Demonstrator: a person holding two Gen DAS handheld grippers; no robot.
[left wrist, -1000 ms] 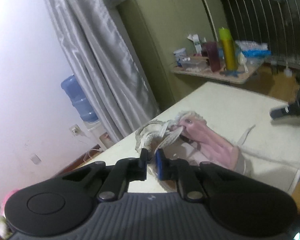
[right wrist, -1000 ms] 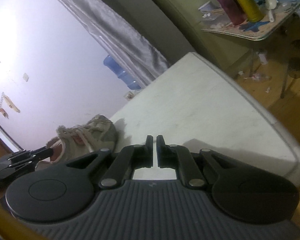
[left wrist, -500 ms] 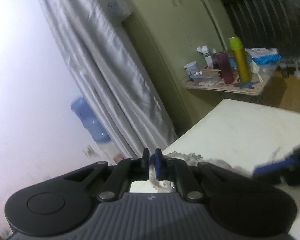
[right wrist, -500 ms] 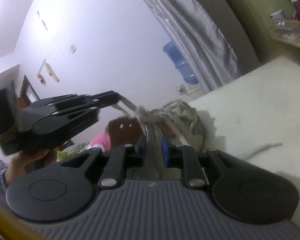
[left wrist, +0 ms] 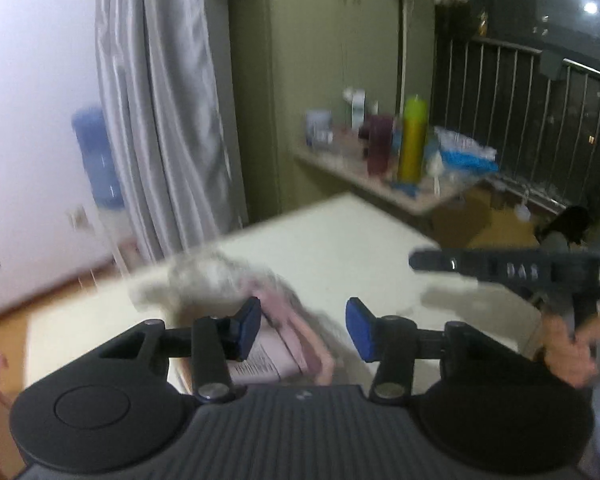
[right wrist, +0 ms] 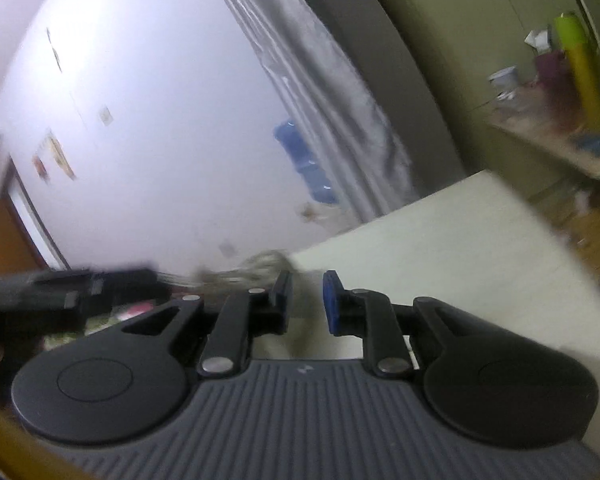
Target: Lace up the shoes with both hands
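Left gripper (left wrist: 303,326) opening over blurred pink-lined shoe (left wrist: 236,292) on white table (left wrist: 340,236), pinching nothing; right gripper (right wrist: 307,300) slightly parted, grasp untellable; yellow bottle (left wrist: 413,138) among side-table clutter.

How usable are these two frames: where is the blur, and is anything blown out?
Left wrist view: shoe smeared by motion blur, gripper body sharp. Right wrist view: the table edge streaks, the wall looks overexposed, and fisheye bends the curtain.

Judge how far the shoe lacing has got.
Done: unclear, the shoe is a blur. In hand: the left gripper is opening over it, pinching nothing; the right gripper stands narrowly apart, any lace there unreadable. Left: probably threading and tying.
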